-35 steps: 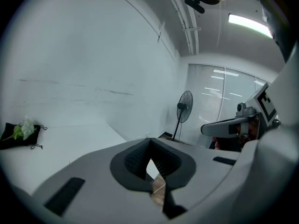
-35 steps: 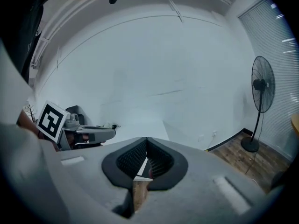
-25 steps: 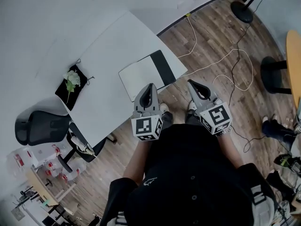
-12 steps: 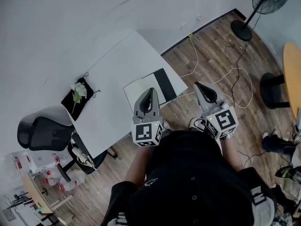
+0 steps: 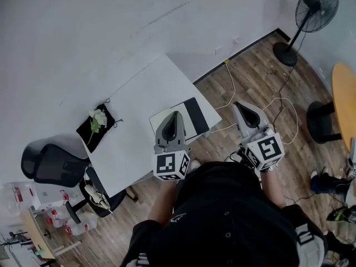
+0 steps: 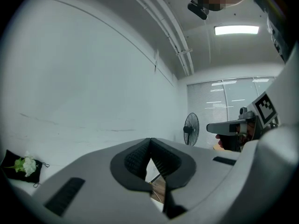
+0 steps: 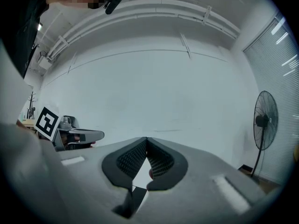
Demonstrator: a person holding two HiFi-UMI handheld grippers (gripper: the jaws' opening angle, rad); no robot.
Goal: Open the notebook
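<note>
Notebook (image 5: 192, 118) lies shut; left tool (image 5: 174, 115), right tool (image 5: 241, 106) hover.

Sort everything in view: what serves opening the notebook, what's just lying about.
For the job: notebook, closed on the white table; left gripper and right gripper, jaws shut, empty.
Lying about: black cloth with flower, office chair, standing fan, floor cables.

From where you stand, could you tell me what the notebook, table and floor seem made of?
Notebook: likely card, matt white cover with a black band along one edge.
Table: smooth white top, perhaps laminate; no grain shows.
Floor: wood or wood-look planks, brown with visible seams.
</note>
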